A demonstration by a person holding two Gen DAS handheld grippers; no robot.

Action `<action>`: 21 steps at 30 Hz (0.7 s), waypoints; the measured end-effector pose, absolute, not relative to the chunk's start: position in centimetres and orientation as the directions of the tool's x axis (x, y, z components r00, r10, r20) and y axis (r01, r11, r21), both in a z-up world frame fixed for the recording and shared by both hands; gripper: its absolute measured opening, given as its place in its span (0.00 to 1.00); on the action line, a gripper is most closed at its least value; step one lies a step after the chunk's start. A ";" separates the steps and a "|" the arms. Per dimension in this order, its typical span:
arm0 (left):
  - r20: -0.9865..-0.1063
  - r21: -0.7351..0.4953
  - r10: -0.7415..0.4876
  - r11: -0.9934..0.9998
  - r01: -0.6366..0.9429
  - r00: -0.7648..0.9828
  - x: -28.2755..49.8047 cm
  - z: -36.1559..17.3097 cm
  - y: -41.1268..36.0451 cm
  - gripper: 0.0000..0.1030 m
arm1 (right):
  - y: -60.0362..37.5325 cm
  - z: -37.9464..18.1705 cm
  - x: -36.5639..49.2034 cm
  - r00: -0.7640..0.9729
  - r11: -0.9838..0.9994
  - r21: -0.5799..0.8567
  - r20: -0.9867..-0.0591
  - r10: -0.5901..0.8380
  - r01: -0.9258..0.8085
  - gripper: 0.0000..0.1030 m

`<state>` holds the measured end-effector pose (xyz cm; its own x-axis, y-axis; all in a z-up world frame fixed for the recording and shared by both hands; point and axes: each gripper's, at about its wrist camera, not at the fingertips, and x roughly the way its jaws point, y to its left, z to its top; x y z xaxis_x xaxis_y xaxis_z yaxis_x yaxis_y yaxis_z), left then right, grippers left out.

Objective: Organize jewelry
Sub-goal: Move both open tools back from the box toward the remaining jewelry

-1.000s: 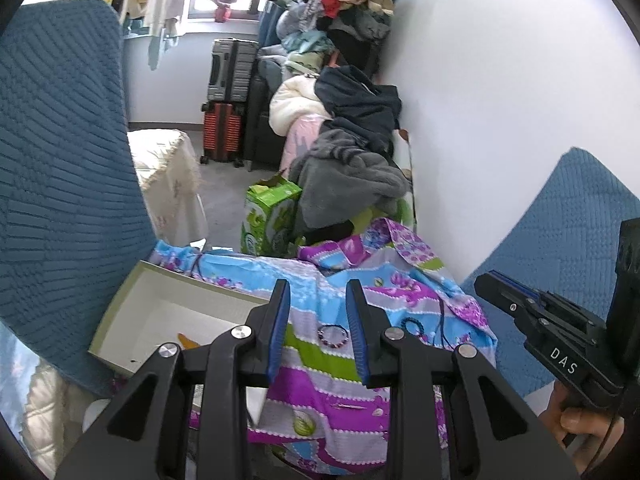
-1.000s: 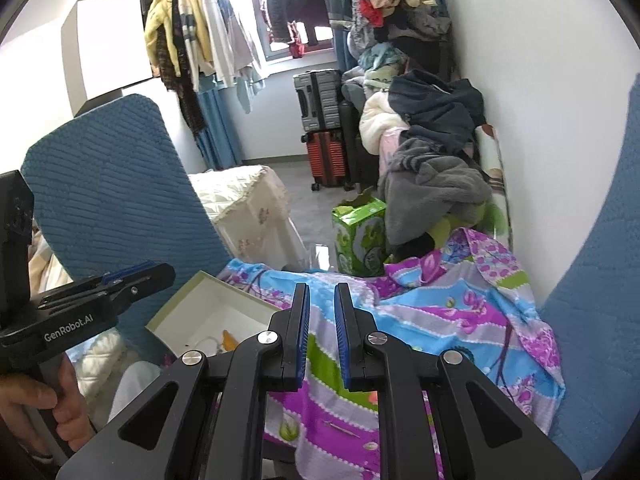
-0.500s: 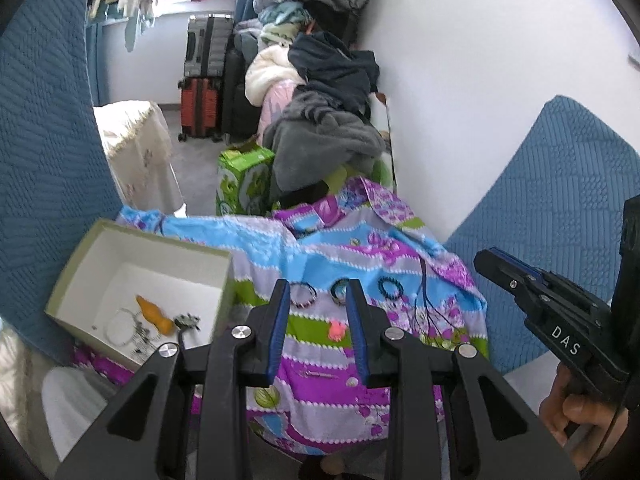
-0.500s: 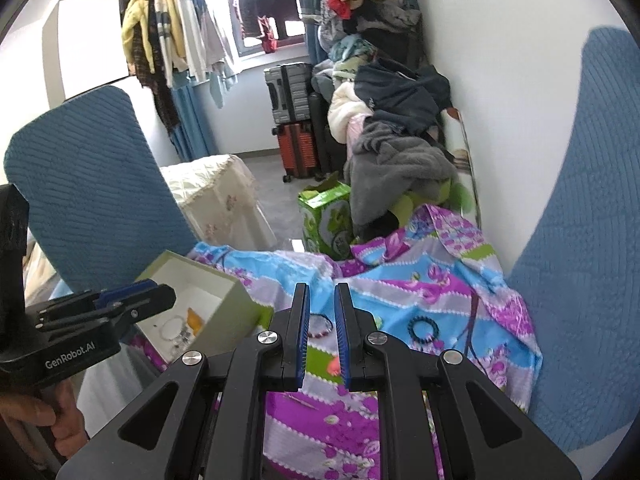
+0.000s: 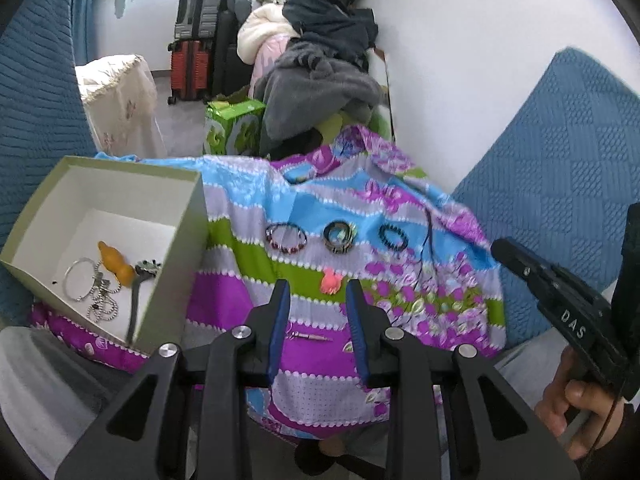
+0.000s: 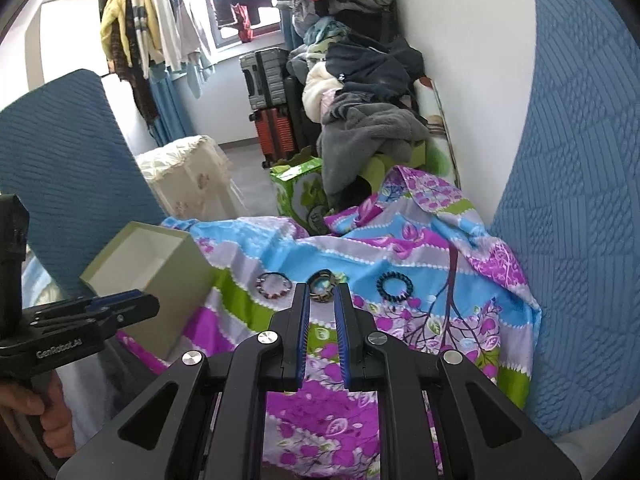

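Left gripper (image 5: 314, 286) — jaws part open, nothing between them, held above the cloth (image 5: 240, 300).
Right gripper (image 6: 322, 290) — jaws nearly shut, only a narrow gap, nothing gripped; also seen from the side at the right edge of the left view, with the hand (image 5: 580, 404) on its grip.
Cloth — striped floral, purple, green, blue; draped over a raised surface.
Pin (image 5: 310, 336) — thin, lying on the cloth just beyond the left jaws.
Pink charm (image 5: 331, 282) — on the green stripe.
Bracelets, in a row on the blue stripe, apart from one another: beaded bracelet (image 5: 286, 237) left, bangle (image 5: 340, 236) middle, black bracelet (image 5: 393, 236) right.
Cord (image 5: 427, 236) — dark, right of the row.
Box (image 5: 188, 240) — open, at the cloth's left edge; holds a silver ring (image 5: 79, 284), a chain (image 5: 102, 304), an orange piece (image 5: 114, 264).
Far: clothes pile (image 5: 320, 64), suitcases (image 5: 196, 32).
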<state>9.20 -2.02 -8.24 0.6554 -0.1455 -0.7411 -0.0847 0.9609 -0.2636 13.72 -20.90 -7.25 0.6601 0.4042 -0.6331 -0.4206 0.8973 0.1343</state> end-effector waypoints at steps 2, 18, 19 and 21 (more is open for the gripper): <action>-0.754 -0.254 -0.146 0.964 -0.079 0.641 9.6 -9.4 -2.3 0.28 | -21.3 -8.5 14.4 0.660 0.899 0.136 -0.635 0.401 -0.416 0.11; -0.852 -0.224 -0.165 0.973 -0.060 0.496 12.5 -17.8 -3.7 0.28 | -22.1 -16.2 19.5 0.615 0.889 0.164 -0.668 0.418 -0.427 0.21; -0.855 -0.222 -0.162 0.973 -0.067 0.493 12.7 -18.1 -3.6 0.28 | -22.1 -16.5 19.8 0.611 0.888 0.168 -0.670 0.421 -0.428 0.21; -0.861 -0.217 -0.148 0.972 -0.087 0.487 13.0 -18.8 -3.2 0.28 | -22.1 -17.0 20.4 0.605 0.886 0.172 -0.673 0.425 -0.431 0.21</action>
